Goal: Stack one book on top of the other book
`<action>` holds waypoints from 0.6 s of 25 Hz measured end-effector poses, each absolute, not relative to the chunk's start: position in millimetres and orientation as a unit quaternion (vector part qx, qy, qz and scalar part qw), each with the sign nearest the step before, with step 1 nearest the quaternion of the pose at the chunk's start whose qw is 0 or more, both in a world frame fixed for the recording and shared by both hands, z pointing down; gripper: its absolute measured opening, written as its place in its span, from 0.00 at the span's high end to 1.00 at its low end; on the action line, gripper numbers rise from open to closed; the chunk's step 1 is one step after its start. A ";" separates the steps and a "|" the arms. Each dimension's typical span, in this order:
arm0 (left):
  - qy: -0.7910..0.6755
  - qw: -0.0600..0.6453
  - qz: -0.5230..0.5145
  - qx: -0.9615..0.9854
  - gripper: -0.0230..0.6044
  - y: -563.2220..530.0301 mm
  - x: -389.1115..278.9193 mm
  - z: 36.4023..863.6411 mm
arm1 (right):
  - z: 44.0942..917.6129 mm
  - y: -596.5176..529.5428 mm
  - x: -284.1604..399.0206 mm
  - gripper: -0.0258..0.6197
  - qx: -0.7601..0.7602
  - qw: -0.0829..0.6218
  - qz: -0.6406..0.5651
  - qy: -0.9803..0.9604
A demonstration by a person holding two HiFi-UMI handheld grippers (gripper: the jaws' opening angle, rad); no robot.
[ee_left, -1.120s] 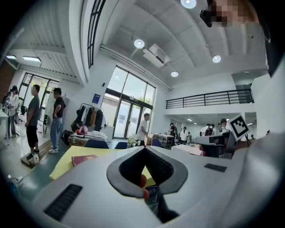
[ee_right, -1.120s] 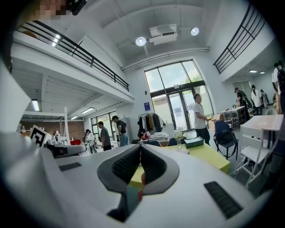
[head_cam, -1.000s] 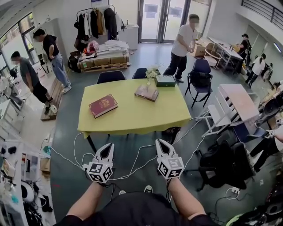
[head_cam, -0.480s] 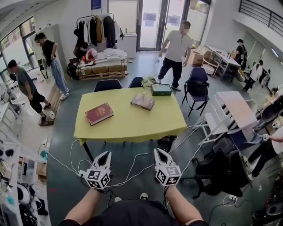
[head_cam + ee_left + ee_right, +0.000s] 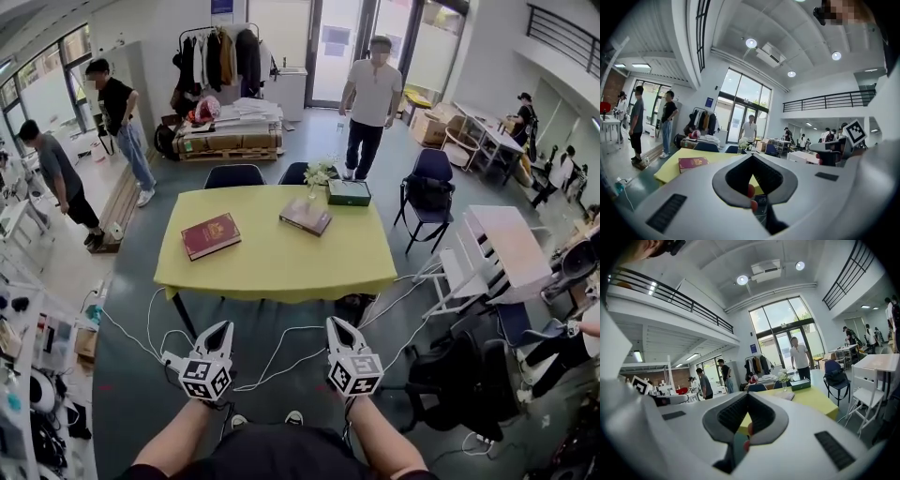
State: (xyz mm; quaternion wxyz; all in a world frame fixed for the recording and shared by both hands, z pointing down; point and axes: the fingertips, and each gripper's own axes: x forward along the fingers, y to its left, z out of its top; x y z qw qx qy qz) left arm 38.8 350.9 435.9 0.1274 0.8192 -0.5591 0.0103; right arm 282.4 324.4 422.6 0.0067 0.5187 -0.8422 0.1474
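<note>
A dark red book (image 5: 211, 234) lies flat on the left part of the yellow table (image 5: 272, 267). A brownish book (image 5: 306, 216) lies further back, near the middle. My left gripper (image 5: 221, 327) and right gripper (image 5: 337, 323) are both shut and empty. They hang side by side over the floor, short of the table's near edge, pointing toward it. The left gripper view shows the red book (image 5: 692, 162) on the table (image 5: 670, 166). In the right gripper view the brownish book (image 5: 786, 395) lies on the table (image 5: 813, 399).
A green box (image 5: 349, 192) and a small vase of white flowers (image 5: 319, 174) stand at the table's far edge. Dark chairs (image 5: 234, 175) sit behind it, another chair (image 5: 427, 192) to the right. White cables (image 5: 281, 347) trail over the floor below my grippers. Several people stand around the room.
The table sits slightly lower in the head view than one second ago, and both grippers have drifted a little with it. The person at the back has turned to face this way.
</note>
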 end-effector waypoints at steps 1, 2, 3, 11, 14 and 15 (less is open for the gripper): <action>-0.562 0.127 0.010 0.817 0.95 351.2 42.2 436.3 | 423.5 322.9 285.4 0.94 0.515 0.007 0.147 -0.844; -0.564 0.126 0.010 0.816 0.95 351.5 45.9 436.6 | 424.1 321.4 288.5 0.94 0.512 0.007 0.147 -0.846; -0.566 0.125 0.009 0.815 0.95 351.5 49.6 436.9 | 424.6 319.8 291.7 0.94 0.509 0.006 0.147 -0.848; -0.581 0.123 0.008 0.804 0.95 353.9 68.7 438.1 | 432.5 310.2 311.5 0.94 0.495 0.006 0.151 -0.856; -0.586 0.122 0.010 0.801 0.95 354.8 70.9 437.6 | 433.1 308.1 314.4 0.94 0.490 0.003 0.155 -0.858; -0.587 0.120 0.009 0.800 0.95 354.9 71.1 436.7 | 433.1 307.8 313.8 0.94 0.487 0.002 0.154 -0.860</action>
